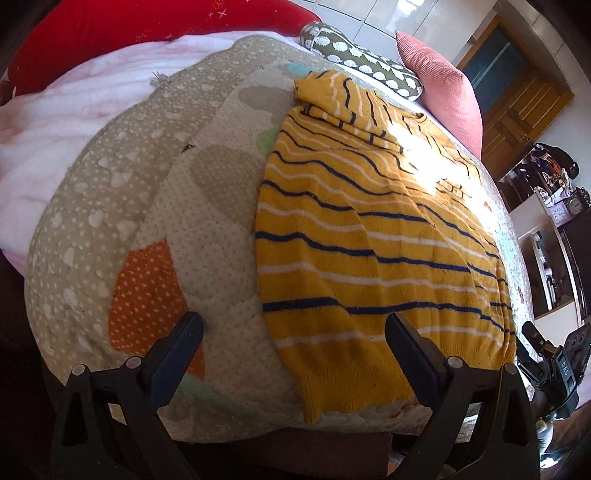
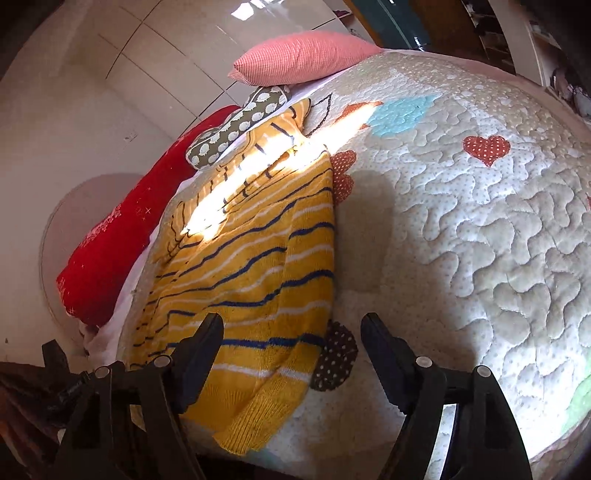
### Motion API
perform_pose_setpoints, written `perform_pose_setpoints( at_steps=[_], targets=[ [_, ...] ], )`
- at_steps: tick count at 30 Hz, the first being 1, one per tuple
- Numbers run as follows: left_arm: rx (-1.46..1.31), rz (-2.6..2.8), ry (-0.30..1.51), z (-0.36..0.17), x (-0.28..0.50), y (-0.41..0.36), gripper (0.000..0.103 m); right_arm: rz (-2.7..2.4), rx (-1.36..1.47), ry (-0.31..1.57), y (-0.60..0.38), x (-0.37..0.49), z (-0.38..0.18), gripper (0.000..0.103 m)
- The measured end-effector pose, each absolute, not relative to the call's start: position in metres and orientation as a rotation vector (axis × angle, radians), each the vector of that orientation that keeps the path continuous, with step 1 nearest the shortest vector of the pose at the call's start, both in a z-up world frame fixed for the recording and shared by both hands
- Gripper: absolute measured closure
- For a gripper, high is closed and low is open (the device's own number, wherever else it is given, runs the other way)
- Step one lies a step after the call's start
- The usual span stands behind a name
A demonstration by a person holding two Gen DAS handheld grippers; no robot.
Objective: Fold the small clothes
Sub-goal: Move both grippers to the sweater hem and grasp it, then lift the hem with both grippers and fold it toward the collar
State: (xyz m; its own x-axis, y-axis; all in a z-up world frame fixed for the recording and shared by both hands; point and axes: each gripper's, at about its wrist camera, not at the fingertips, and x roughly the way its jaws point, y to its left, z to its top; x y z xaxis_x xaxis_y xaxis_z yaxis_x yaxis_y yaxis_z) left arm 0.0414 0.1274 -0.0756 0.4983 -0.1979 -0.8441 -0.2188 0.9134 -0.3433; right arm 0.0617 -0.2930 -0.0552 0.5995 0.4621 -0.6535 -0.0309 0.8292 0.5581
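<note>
Both tools are wide open and hold nothing. Left tool [image 1: 293, 341] hangs over the near end of the sweater [image 1: 369, 236], with one finger over the quilt [image 1: 221, 229] and one over the hem. Right tool [image 2: 291, 343] hangs over the near end too, one finger over the sweater [image 2: 251, 258] and one over the quilt [image 2: 461, 240].

One sweater lies flat on the bed, yellow with dark blue and white stripes. One sleeve is folded across its top end. Its hem is at the near edge of the quilt.

Three pillows sit past the far end of the sweater: a pink pillow [image 1: 443, 85], a green spotted pillow [image 1: 365, 66] and a long red pillow [image 1: 147, 26]. A pale pink blanket [image 1: 55, 140] lies beside the quilt, well apart from the sweater. Nothing lies on the sweater or between it and the tools.

A bright strip of sun falls across the top of the sweater, so the stripes and neck there are hard to see. A wooden door [image 1: 517, 99] and a shelf [image 1: 554, 206] with small things stand beyond the bed; those things are too small to tell. A dark device [image 1: 557, 369] pokes in by the hem and is cut off at the edge.
</note>
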Motion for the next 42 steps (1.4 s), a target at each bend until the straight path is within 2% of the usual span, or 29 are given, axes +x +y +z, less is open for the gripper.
perform_pose_setpoints(
  at_steps=[12,13,14,15,16,17,19,20,21,24,27,42],
  targets=[
    [-0.292,-0.103,1.103,-0.087,0.04,0.058,0.007,0.326,0.361,0.939,-0.238,0.05,-0.062,0.022],
    [-0.303,-0.098,1.103,-0.085,0.04,0.059,0.024,0.331,0.353,0.941,-0.234,0.052,-0.062,0.022],
    [-0.296,-0.082,1.105,-0.083,0.039,0.06,0.051,0.337,0.343,0.942,-0.23,0.054,-0.061,0.022],
    [-0.294,-0.092,1.108,-0.08,0.04,0.061,0.068,0.343,0.331,0.94,-0.226,0.057,-0.061,0.023],
    [-0.318,-0.115,1.115,-0.079,0.039,0.064,0.09,0.344,0.314,0.938,-0.222,0.058,-0.061,0.024],
    [-0.359,-0.128,1.115,-0.077,0.038,0.068,0.09,0.335,0.289,0.934,-0.218,0.059,-0.061,0.029],
    [-0.378,-0.121,1.109,-0.073,0.034,0.071,0.09,0.327,0.244,0.918,-0.213,0.059,-0.059,0.054],
    [-0.379,-0.118,1.107,-0.071,0.032,0.073,0.09,0.333,0.254,0.925,-0.214,0.061,-0.059,0.08],
    [-0.385,-0.12,1.106,-0.069,0.03,0.074,0.09,0.344,0.292,0.94,-0.218,0.062,-0.06,0.085],
    [-0.391,-0.118,1.096,-0.062,0.024,0.077,0.09,0.374,0.434,0.955,-0.236,0.06,-0.063,0.092],
    [-0.396,-0.118,1.075,-0.052,0.016,0.08,0.09,0.397,0.494,0.961,-0.246,0.049,-0.062,0.094],
    [-0.415,-0.091,1.104,-0.059,-0.005,0.091,0.09,0.506,0.452,1.049,-0.242,-0.005,-0.067,0.096]
  ],
)
